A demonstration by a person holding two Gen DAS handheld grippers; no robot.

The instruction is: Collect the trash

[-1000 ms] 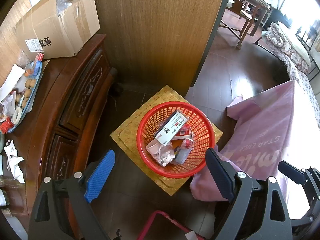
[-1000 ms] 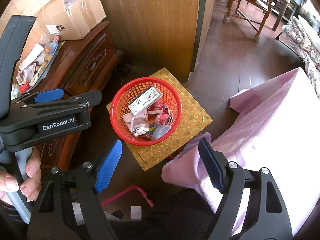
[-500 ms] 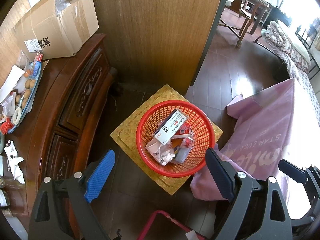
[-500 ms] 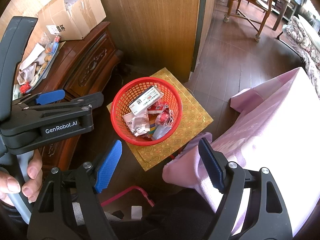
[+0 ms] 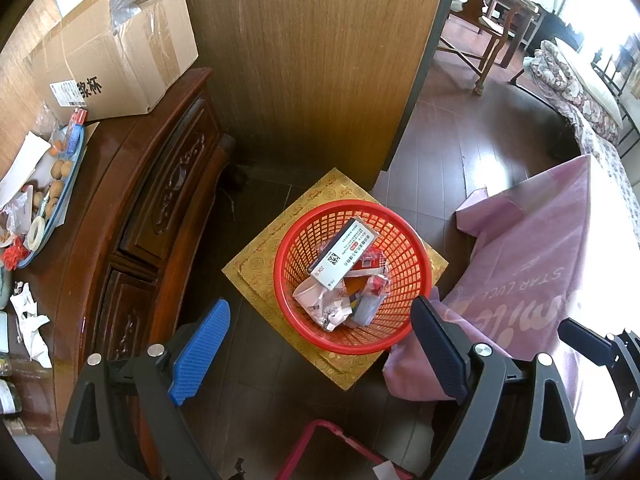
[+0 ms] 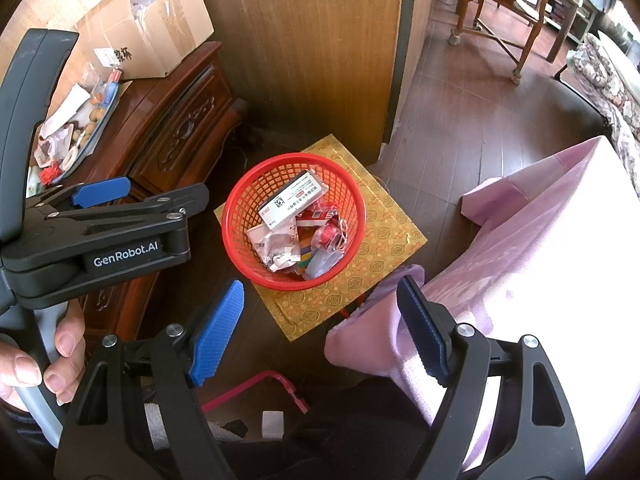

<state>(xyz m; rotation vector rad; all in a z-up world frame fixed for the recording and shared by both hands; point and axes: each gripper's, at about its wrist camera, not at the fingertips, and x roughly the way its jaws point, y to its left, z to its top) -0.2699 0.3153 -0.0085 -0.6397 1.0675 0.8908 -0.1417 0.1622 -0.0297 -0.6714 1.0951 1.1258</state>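
Note:
A red mesh basket stands on a gold patterned mat on the dark floor. Inside lie a white printed box, crumpled paper and several red and grey wrappers. My left gripper hangs above and in front of the basket, open, nothing between its pads. My right gripper is also open and empty, a little above the basket's near side. A hand holds the left gripper at the right wrist view's left edge. Loose crumpled white paper lies on the cabinet top.
A carved dark wooden cabinet on the left carries a cardboard box and a blue tray of small items. A pink cloth covers something on the right. A wood-panelled wall rises behind the basket; a pink frame lies below.

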